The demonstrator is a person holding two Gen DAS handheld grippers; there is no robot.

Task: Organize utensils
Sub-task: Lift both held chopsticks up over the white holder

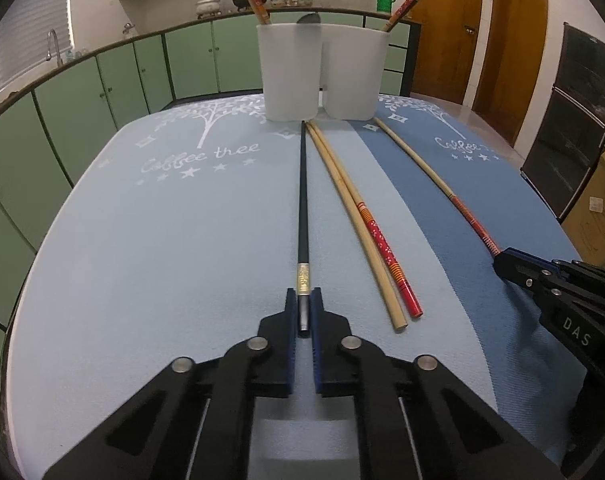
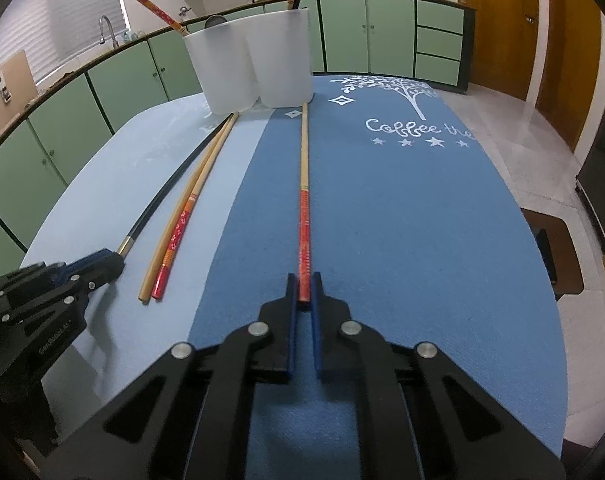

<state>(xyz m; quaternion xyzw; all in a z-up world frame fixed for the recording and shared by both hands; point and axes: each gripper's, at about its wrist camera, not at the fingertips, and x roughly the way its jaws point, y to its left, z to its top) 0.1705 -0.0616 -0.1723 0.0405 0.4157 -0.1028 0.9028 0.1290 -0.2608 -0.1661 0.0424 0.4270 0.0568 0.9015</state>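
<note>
Now both jaws are clamped shut at the desk's near edge, left gripper [image 1: 303,312] on the black chopstick [image 1: 302,200], right gripper [image 2: 303,296] on the red-handled chopstick [image 2: 303,208], each pinched at its very end, so lifting may let them pivot or slip before reaching the white cups [image 1: 318,72] at the far edge.

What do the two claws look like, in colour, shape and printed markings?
Both are black plastic linkage frames with round silver pivot pins and flat blue pads on the inner faces of the fingers. The left claw bears small white lettering on its side, too blurred to read surely. The right claw shows white letters "DAS". No cables or sleeves are visible.
</note>
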